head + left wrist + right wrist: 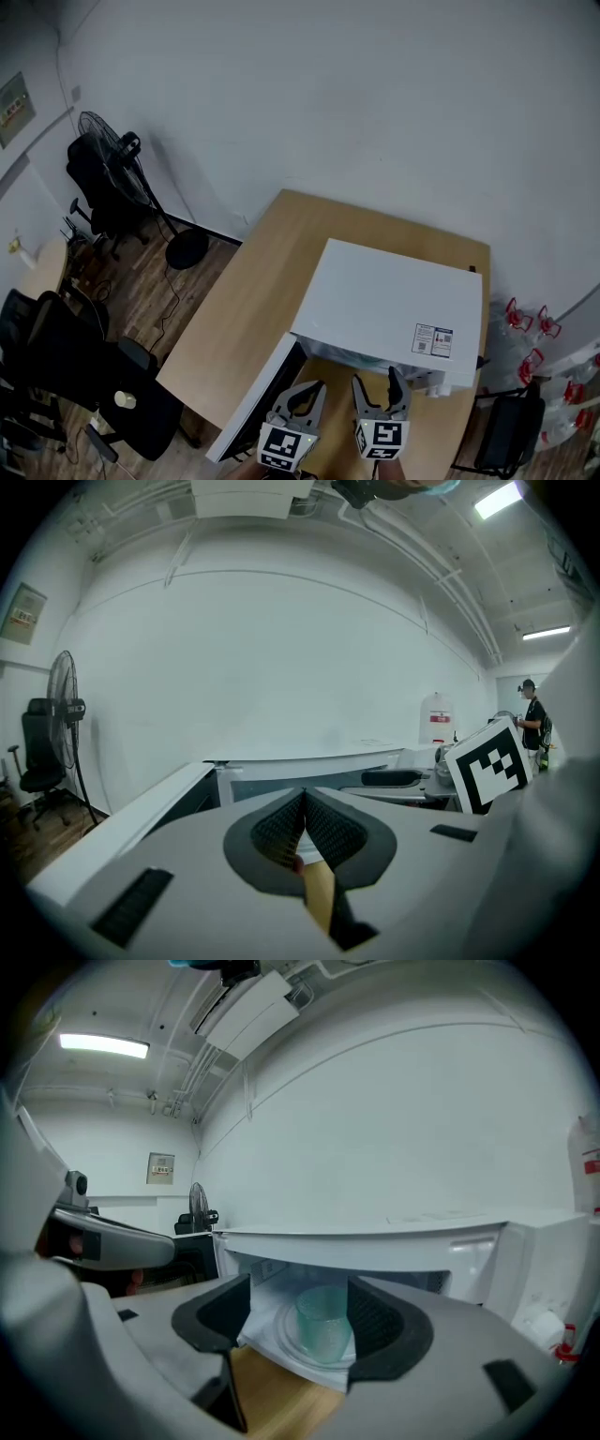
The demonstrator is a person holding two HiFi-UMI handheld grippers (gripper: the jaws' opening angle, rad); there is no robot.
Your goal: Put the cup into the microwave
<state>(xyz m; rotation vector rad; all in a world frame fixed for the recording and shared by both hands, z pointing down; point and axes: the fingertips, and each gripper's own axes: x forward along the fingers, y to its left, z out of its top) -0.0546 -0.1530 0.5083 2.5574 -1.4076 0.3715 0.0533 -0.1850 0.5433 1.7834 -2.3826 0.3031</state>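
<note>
The white microwave (pixel 394 300) stands on the wooden table (pixel 253 291) with its door (pixel 258 394) swung open to the left. A clear greenish cup (pixel 324 1321) stands upright on the glass turntable (pixel 286 1340) inside the cavity. My right gripper (pixel 300 1302) is open just in front of the opening, its jaws apart with the cup seen between them and farther in. My left gripper (pixel 303 799) is shut with nothing in it, pointing past the open door (pixel 131 817). From the head view both grippers, left (pixel 300 398) and right (pixel 377 394), sit at the microwave's front.
Black office chairs (pixel 56 356) and a standing fan (pixel 122 159) are on the floor to the left. Water bottles with red handles (pixel 539 347) stand at the right. A person (pixel 532 714) stands far off beside a water jug (pixel 436 719).
</note>
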